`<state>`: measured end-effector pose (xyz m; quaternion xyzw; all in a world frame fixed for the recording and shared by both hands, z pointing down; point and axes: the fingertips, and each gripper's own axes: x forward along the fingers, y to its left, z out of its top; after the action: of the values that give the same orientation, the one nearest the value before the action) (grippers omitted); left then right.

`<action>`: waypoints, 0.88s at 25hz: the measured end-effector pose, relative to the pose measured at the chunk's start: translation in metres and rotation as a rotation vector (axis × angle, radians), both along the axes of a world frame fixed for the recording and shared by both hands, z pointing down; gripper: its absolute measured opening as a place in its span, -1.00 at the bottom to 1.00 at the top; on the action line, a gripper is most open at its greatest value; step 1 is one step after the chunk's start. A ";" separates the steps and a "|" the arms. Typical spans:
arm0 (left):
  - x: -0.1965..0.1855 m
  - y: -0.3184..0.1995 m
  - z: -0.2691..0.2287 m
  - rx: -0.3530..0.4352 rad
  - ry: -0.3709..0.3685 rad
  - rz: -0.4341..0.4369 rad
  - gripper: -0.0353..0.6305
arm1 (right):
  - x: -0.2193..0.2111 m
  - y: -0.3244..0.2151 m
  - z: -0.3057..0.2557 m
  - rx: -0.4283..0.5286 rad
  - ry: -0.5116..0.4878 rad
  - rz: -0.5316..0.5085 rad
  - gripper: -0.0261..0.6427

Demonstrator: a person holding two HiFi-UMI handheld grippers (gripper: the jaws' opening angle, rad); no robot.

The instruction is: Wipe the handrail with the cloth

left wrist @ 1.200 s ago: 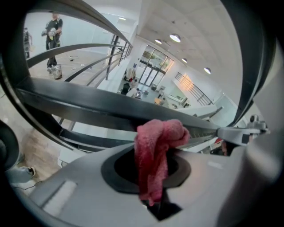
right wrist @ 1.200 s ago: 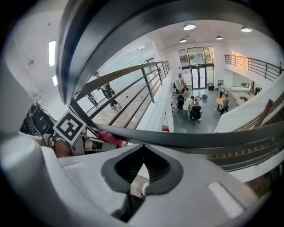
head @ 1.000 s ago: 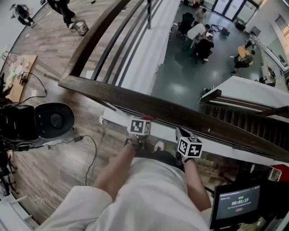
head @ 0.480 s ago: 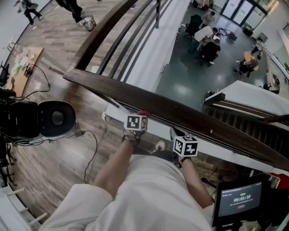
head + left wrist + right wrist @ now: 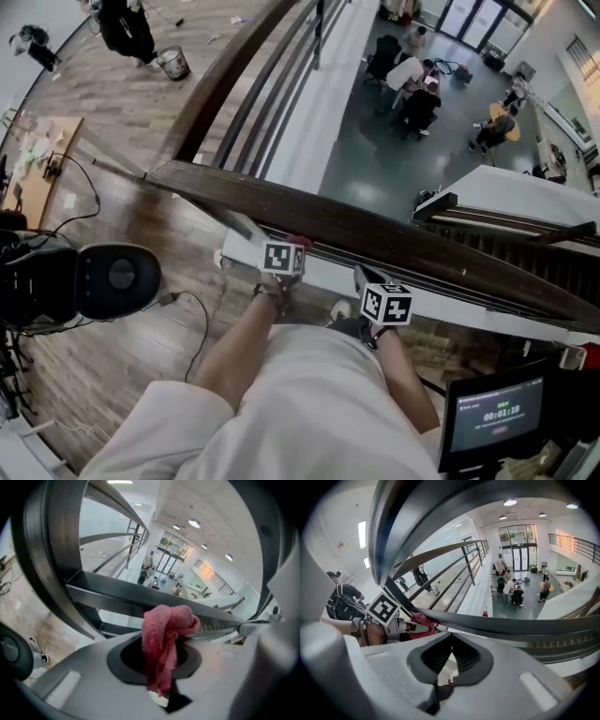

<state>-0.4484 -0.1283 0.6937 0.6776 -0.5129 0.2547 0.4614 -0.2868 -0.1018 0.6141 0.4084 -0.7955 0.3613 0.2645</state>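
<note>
Red terry cloth (image 5: 165, 634) is sitting clamped in the left claw (image 5: 161, 665) – it is bunching at the near edge of the dark wooden handrail (image 5: 375, 230); the right claw (image 5: 451, 660) is hanging closed, empty, just beside.

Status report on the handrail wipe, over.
Left gripper shut on red cloth, at the wooden handrail's near edge. Right gripper shut, empty, alongside. Nothing seen lying on the rail top.

Left gripper (image 5: 289, 251) with cloth (image 5: 300, 242), right gripper (image 5: 364, 278) shifted slightly left along handrail (image 5: 394, 236)
</note>
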 end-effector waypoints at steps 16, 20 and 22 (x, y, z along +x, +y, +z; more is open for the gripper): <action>-0.039 -0.006 0.004 0.025 0.007 0.035 -0.65 | -0.025 0.013 0.002 0.006 0.037 0.081 -0.91; -0.053 -0.007 0.004 0.036 -0.004 0.013 -0.65 | -0.031 0.011 0.002 0.015 0.038 0.080 -0.91; -0.060 -0.007 0.003 0.037 -0.001 -0.009 -0.65 | -0.035 0.011 0.002 0.014 0.044 0.077 -0.91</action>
<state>-0.5086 -0.1348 0.6970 0.6837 -0.5206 0.2433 0.4497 -0.3219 -0.0905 0.6157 0.4482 -0.7757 0.3566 0.2650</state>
